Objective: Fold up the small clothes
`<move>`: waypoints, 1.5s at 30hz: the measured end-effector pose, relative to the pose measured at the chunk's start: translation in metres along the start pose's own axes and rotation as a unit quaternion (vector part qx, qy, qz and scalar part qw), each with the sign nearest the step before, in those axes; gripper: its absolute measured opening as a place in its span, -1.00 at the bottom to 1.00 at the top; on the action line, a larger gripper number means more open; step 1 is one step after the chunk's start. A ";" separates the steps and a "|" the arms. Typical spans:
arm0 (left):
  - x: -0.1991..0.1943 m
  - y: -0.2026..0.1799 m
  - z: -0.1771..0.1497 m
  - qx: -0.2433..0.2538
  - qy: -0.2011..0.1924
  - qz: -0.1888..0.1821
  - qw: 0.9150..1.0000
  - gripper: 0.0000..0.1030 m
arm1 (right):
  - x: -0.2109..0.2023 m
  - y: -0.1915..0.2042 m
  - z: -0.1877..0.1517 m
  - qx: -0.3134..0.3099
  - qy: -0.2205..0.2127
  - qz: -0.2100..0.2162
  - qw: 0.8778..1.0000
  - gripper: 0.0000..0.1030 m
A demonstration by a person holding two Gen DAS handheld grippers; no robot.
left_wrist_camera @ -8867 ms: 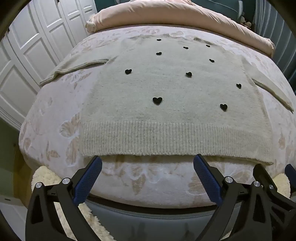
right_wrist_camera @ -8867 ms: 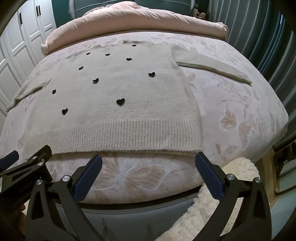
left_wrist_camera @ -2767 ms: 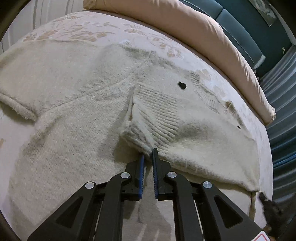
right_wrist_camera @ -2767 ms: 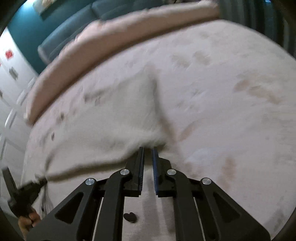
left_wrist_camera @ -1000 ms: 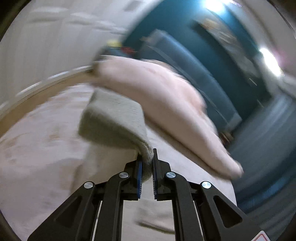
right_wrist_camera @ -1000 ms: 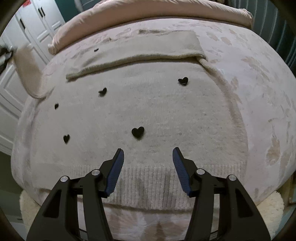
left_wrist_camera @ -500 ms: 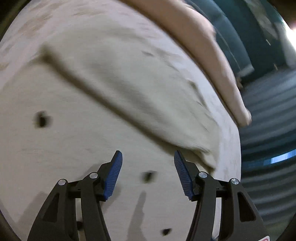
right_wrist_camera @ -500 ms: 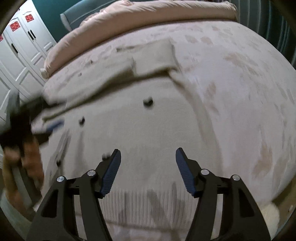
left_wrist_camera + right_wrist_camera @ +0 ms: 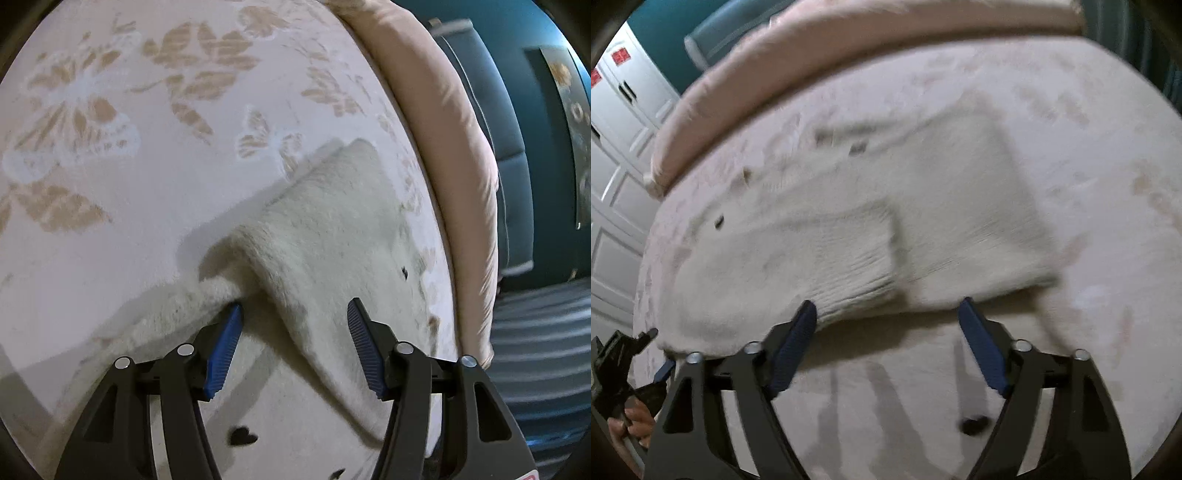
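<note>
On the bed (image 9: 147, 147), sweater (image 9: 332, 240) fold between spread left tool (image 9: 293, 314) fingers

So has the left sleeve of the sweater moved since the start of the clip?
Yes. The left sleeve was spread out toward the white wardrobe side of the bedspread; now it lies folded inward over the sweater's body, below the pink duvet.

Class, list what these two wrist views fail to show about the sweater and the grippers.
- Left wrist: sweater hem and lower body cut off by the bottom edge and hidden behind the left gripper.
- Right wrist: sweater blurred by motion; heart shapes unreadable.
- Right wrist: edge under the right gripper in shadow.
</note>
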State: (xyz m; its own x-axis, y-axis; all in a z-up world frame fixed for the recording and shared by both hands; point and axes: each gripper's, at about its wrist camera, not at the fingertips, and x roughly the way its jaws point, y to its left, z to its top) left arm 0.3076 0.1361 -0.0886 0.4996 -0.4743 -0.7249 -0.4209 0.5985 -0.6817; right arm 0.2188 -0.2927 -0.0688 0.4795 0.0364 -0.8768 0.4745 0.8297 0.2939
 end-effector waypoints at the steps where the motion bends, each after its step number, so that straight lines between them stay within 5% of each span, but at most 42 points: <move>1: 0.001 -0.001 0.003 0.002 -0.008 -0.009 1.000 -0.48 | 0.011 0.008 0.002 -0.016 0.024 0.003 1.000 -0.54; 2: 0.001 -0.002 0.008 0.013 -0.012 -0.015 1.000 -0.95 | 0.011 0.015 0.006 -0.024 0.027 0.007 0.999 -0.76; 3: -0.002 -0.008 0.012 0.026 -0.017 -0.021 0.999 -0.92 | -0.004 0.024 0.015 -0.029 0.002 0.025 0.999 -0.89; 7: -0.032 -0.046 0.018 0.102 -0.082 -0.040 0.991 -0.92 | -0.093 0.045 0.035 -0.048 -0.135 0.120 0.982 -0.91; 10: -0.026 -0.055 0.013 0.146 -0.086 -0.017 0.985 -0.92 | -0.113 0.034 0.036 -0.049 -0.195 0.110 0.973 -0.91; 12: -0.003 -0.049 0.005 0.162 -0.067 0.020 0.984 -0.92 | -0.068 0.018 0.037 -0.035 -0.135 0.060 0.988 -0.91; 14: 0.025 -0.031 -0.006 0.156 -0.025 0.058 0.986 -0.92 | 0.000 -0.005 0.032 -0.014 -0.027 -0.017 0.999 -0.93; 18: 0.029 -0.019 -0.014 0.157 -0.028 0.063 0.985 -0.92 | -0.044 -0.012 0.029 0.019 -0.100 0.071 0.992 -0.93; 20: 0.036 -0.016 -0.014 0.165 -0.024 0.070 0.983 -0.92 | -0.035 -0.013 0.029 0.006 -0.097 0.044 0.994 -0.92; 23: 0.037 -0.012 -0.018 0.168 -0.026 0.070 0.983 -0.90 | 0.024 -0.030 0.019 0.009 0.002 -0.010 1.000 -0.93; 27: 0.037 -0.011 -0.021 0.194 -0.033 0.074 0.978 -0.84 | -0.024 -0.030 0.009 0.060 -0.084 -0.015 0.995 -0.86; 30: 0.040 -0.009 -0.027 0.221 -0.050 0.075 0.971 -0.80 | -0.046 -0.001 0.013 0.033 -0.122 0.012 0.992 -0.86; 34: 0.040 -0.005 -0.033 0.228 -0.068 0.073 0.969 -0.80 | -0.009 0.123 0.016 -0.119 -0.039 0.120 0.985 -0.85; 38: 0.041 -0.005 -0.038 0.249 -0.081 0.079 0.962 -0.79 | 0.055 0.232 -0.002 -0.243 0.037 0.134 0.960 -0.80; 41: 0.043 -0.005 -0.037 0.249 -0.081 0.079 0.962 -0.79 | 0.087 0.258 -0.015 -0.274 0.060 0.096 0.955 -0.79; 45: 0.043 -0.001 -0.037 0.248 -0.084 0.068 0.963 -0.79 | 0.084 0.207 0.014 -0.236 0.030 0.078 0.968 -0.82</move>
State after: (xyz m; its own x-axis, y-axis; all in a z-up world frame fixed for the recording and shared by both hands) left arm 0.3013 0.0908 -0.1228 0.5981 -0.2829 -0.7498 -0.0984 0.9026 -0.4190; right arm 0.3676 -0.1258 -0.0760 0.4677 0.2032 -0.8602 0.0018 0.9730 0.2308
